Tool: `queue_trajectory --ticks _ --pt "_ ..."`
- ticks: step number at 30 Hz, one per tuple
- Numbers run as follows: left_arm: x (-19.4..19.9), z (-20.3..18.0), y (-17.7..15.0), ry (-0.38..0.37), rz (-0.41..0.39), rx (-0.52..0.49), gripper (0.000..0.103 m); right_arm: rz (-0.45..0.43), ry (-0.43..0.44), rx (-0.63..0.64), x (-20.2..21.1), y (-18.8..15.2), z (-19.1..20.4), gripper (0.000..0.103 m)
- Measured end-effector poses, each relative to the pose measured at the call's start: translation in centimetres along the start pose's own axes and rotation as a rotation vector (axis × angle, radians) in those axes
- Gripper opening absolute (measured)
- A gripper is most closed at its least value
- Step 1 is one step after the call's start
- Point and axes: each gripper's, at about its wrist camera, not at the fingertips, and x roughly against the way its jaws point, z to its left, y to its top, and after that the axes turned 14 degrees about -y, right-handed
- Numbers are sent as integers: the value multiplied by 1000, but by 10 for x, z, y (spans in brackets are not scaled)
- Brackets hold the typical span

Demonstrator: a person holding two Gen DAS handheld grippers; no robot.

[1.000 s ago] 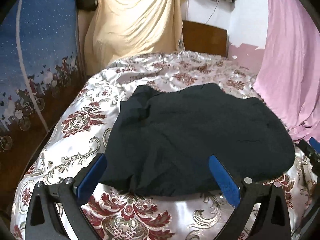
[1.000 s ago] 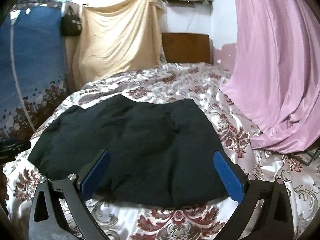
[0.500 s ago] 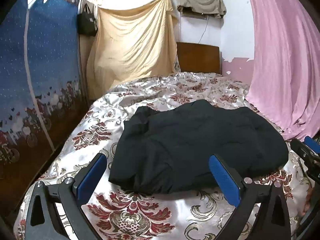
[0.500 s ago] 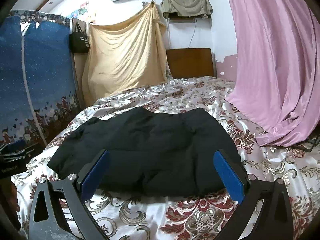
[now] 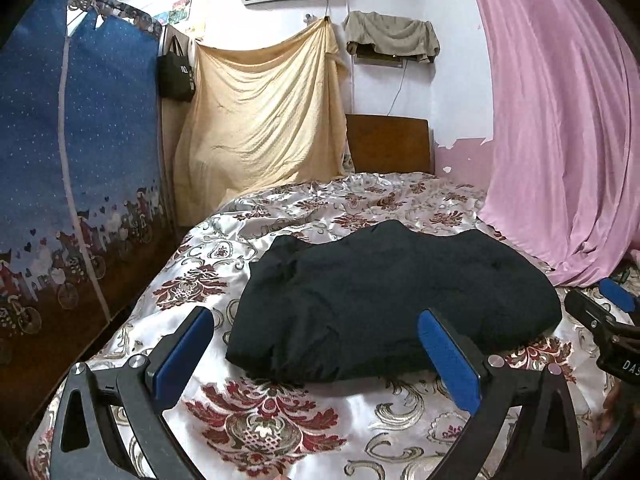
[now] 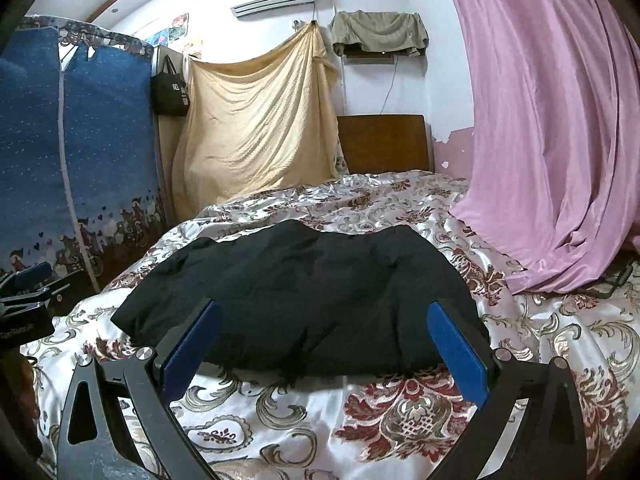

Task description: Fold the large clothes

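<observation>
On the bed [image 5: 280, 432], toward its near edge, a black garment [image 5: 384, 304] is laid as a wide, low bundle, apparently already folded over at least once; what kind of garment it is cannot be told. It rests on a glossy floral cover, clear of the pink curtain [image 5: 560, 140] that spills over the bed's right edge.

Both tongs are seen spread wide with nothing between the pads. The left gripper [image 5: 316, 354] is held just short of the bundle's near-left corner, its blue pads standing to either side of that edge without touching it. The right gripper [image 6: 324, 344] is held before the bundle's near edge, toward the right corner, likewise apart from the cloth. Each gripper is glimpsed at the margin of the other's view.

The cloth is judged soft, limp and fairly thick, light enough to lift yet bulky. It should drape and sag once raised, and the satin beneath is likely slippery, so the bundle may slide rather than stay put when pushed. A hold is best taken at the two near corners, through all layers at once, so that the inner folds are not left behind. A pinch on the top layer alone would probably undo the fold.
</observation>
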Motion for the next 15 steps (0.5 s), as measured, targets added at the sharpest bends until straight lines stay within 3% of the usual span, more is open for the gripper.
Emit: queue_trajectory --ticks 15 --pt "28 -7 -30 -12 -65 -17 103 -83 14 10 36 -23 10 101"
